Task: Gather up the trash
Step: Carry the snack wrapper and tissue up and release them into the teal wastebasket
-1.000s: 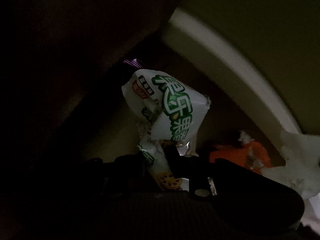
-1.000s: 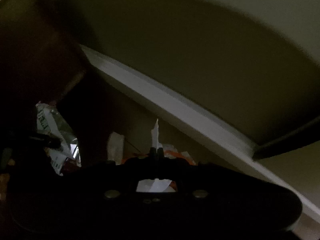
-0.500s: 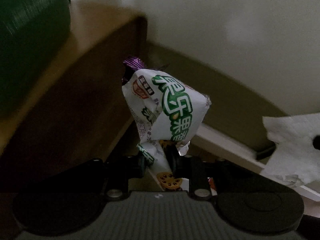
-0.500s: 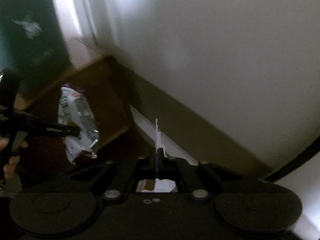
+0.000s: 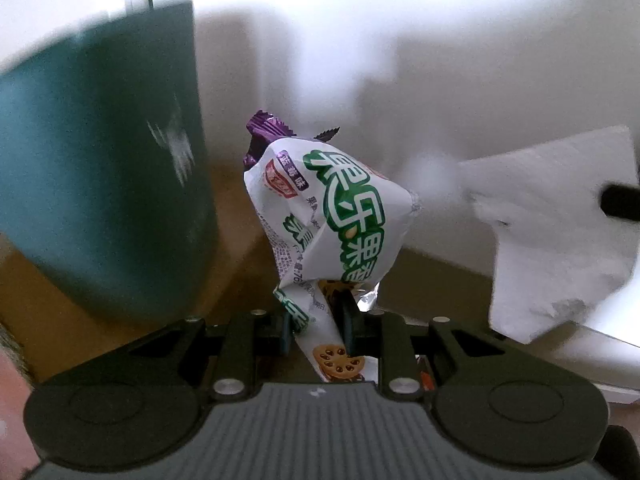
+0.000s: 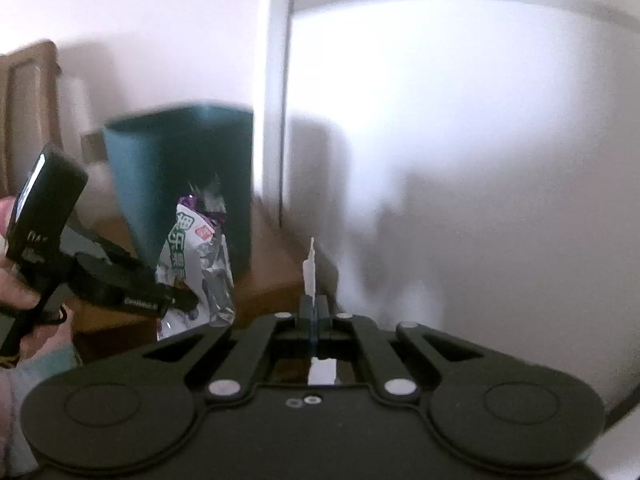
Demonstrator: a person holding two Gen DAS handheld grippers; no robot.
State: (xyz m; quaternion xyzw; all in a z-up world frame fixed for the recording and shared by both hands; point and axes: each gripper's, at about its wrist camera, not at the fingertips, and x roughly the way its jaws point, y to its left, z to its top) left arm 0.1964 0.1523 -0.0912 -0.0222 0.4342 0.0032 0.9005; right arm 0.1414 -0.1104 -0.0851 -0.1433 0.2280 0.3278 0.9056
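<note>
A crumpled white snack wrapper with green lettering and a purple crimped end [image 5: 328, 216] stands up from the left gripper [image 5: 315, 320], whose two fingers are pinched onto its lower tail. To that gripper's right hangs a torn sheet of white tissue paper [image 5: 560, 232], broad and flat in the left wrist view. The right wrist view shows the same tissue edge-on, a thin white sliver [image 6: 310, 270] rising from the right gripper [image 6: 314, 312], its fingers pressed together on it. Ahead and left of both grippers stands a tall teal plastic bin [image 5: 100, 176] on a brown wooden surface [image 5: 224, 272]. Only the right wrist view shows the bin's open rim [image 6: 180, 114] and the person's left hand [image 6: 16, 280] holding the left gripper's handle.
</note>
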